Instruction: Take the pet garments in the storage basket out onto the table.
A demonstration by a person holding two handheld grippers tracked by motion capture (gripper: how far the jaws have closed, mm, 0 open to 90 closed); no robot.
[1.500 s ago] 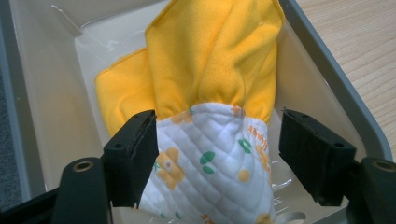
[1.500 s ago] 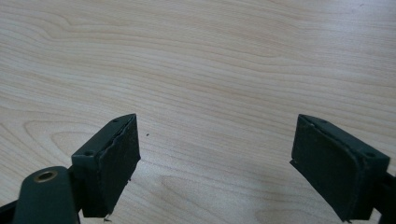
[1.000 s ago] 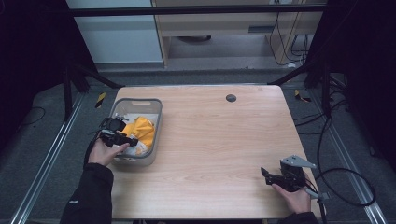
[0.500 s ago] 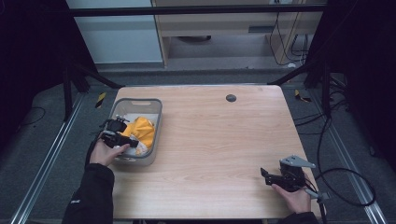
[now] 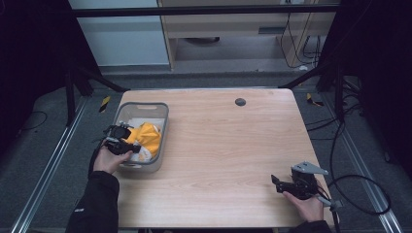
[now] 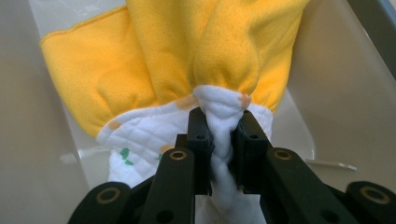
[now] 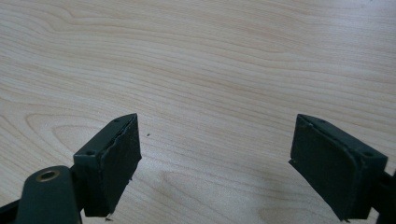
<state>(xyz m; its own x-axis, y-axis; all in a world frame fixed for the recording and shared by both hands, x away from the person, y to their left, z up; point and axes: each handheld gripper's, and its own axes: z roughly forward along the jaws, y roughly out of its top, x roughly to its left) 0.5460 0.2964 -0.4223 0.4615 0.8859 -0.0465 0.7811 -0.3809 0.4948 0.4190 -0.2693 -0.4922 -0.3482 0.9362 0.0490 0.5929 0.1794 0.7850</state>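
A grey plastic bin (image 5: pixel 160 111) stands at the table's left side and holds a yellow cloth (image 5: pixel 147 136) over a white quilted cloth (image 6: pixel 140 135). My left gripper (image 5: pixel 130 143) reaches into the bin from its near-left side. In the left gripper view its jaws have just been closing and now pinch a bunched fold of the white cloth (image 6: pixel 223 135), with the yellow cloth (image 6: pixel 187 51) draped just beyond. My right gripper (image 5: pixel 277 183) rests near the table's front right, held by a hand, its jaws spread wide over bare wood (image 7: pixel 210 93) with nothing between them.
The wooden table (image 5: pixel 228 145) has a small dark round cap (image 5: pixel 240 102) near its far edge. Cables (image 5: pixel 359 194) trail over the floor at the right. Metal frame rails run along both sides of the table.
The left gripper has shifted slightly in the bin and closed onto the cloth. The right gripper has stayed where it was.
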